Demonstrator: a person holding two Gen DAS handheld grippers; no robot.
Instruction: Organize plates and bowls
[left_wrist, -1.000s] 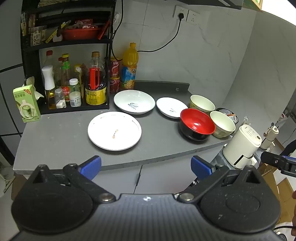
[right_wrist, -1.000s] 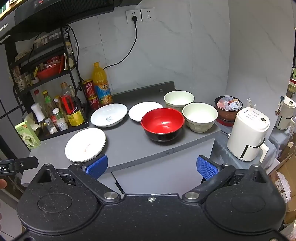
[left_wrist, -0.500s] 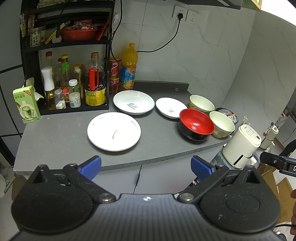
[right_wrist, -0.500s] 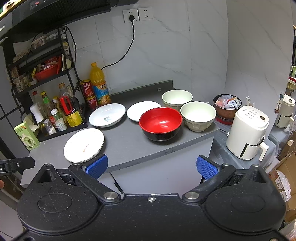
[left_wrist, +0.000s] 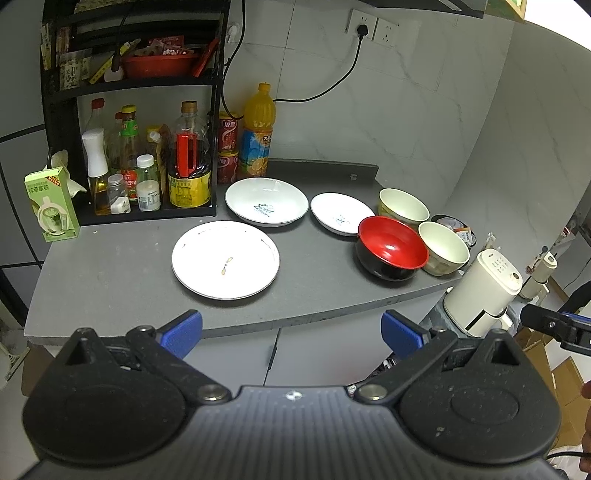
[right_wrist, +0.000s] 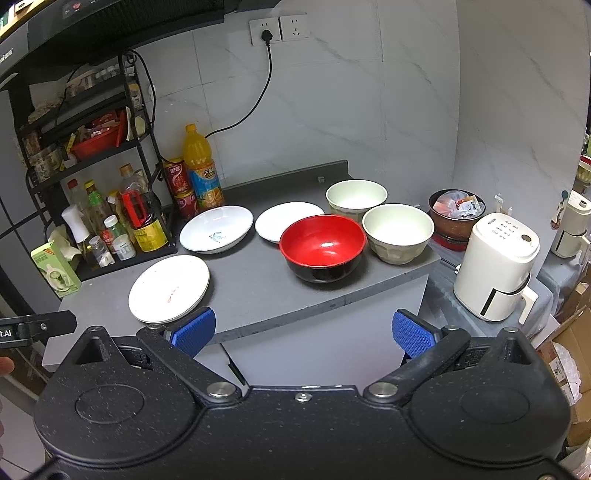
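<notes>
Nothing looks sorted yet: three plates (left_wrist: 225, 259) and three bowls (right_wrist: 322, 246) sit singly along the desk (left_wrist: 110, 273), bowls near its right edge. Both the left gripper (left_wrist: 291, 330) and right gripper (right_wrist: 303, 328) hang before the front edge, jaws wide apart, empty.

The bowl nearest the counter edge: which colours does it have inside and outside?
The bowl is glossy red inside and black outside. The right wrist view shows it best.

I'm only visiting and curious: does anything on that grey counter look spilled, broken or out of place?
Nothing stands out. The three white plates and three bowls, including the red-and-black bowl, sit upright and unstacked on the grey counter. No spills or chips show.
</notes>
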